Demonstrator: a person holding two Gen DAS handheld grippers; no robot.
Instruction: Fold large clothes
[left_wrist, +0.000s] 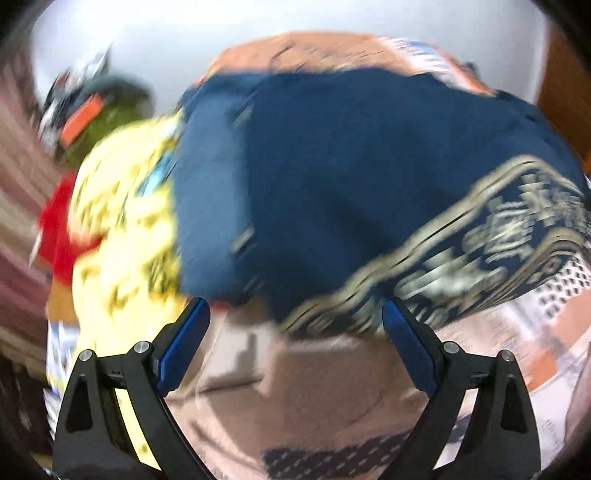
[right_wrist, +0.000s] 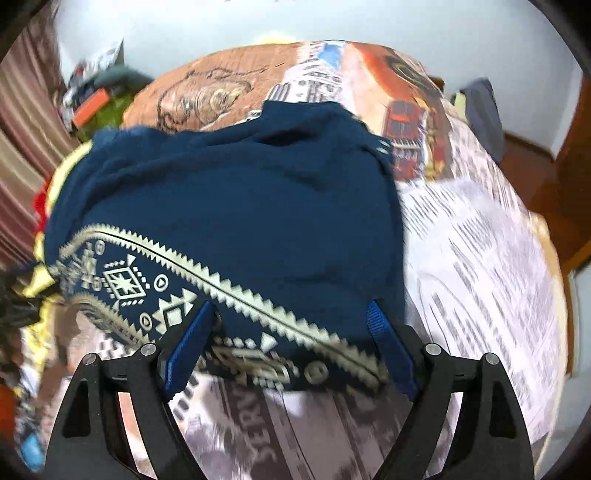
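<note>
A large navy blue garment (left_wrist: 351, 177) with a cream geometric border (left_wrist: 480, 251) lies on a bed with a printed cover (left_wrist: 332, 398). My left gripper (left_wrist: 295, 314) is open, its blue pads just short of the garment's near hem. In the right wrist view the same navy garment (right_wrist: 240, 206) shows its patterned band (right_wrist: 184, 291). My right gripper (right_wrist: 291, 314) is open, its fingers on either side of the garment's near edge without closing on it. The views are motion-blurred.
A yellow patterned cloth (left_wrist: 122, 236) and a red cloth (left_wrist: 59, 236) lie left of the garment. A green pile with an orange item (left_wrist: 96, 114) sits at the far left. The printed bed cover (right_wrist: 480, 277) extends right. A wooden floor (right_wrist: 535, 177) shows beyond.
</note>
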